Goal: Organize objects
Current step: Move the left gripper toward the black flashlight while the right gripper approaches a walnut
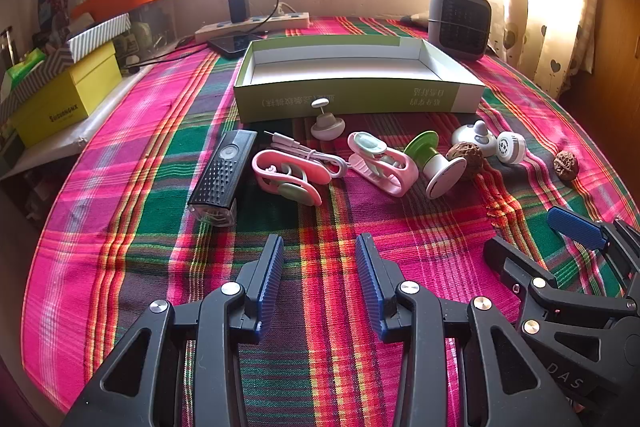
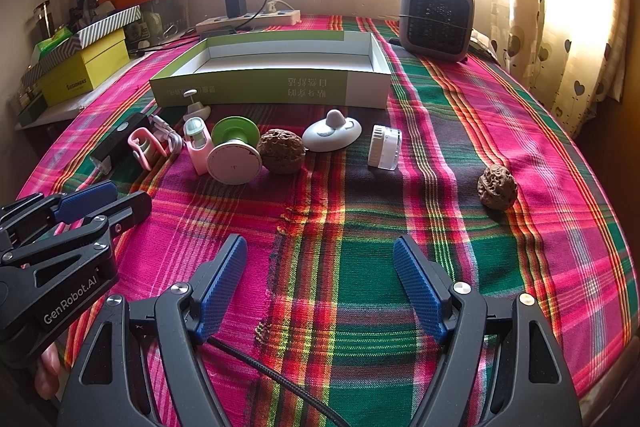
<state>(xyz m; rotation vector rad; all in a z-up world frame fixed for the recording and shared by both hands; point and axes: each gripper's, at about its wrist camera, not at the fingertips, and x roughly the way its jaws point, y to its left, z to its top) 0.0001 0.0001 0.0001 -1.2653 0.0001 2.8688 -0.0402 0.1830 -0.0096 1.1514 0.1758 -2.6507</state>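
Left wrist view: both tools, left tool and right tool, hover open and empty; the empty box awaits the small items.

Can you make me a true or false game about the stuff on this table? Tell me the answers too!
1. The green box has nothing in it. True.
2. Both walnuts touch each other. False: one walnut lies alone, far from the other walnut.
3. The right gripper is holding a toy. False: it is open, with nothing between its fingers.
4. The black flashlight lies on the cloth, outside the box. True.
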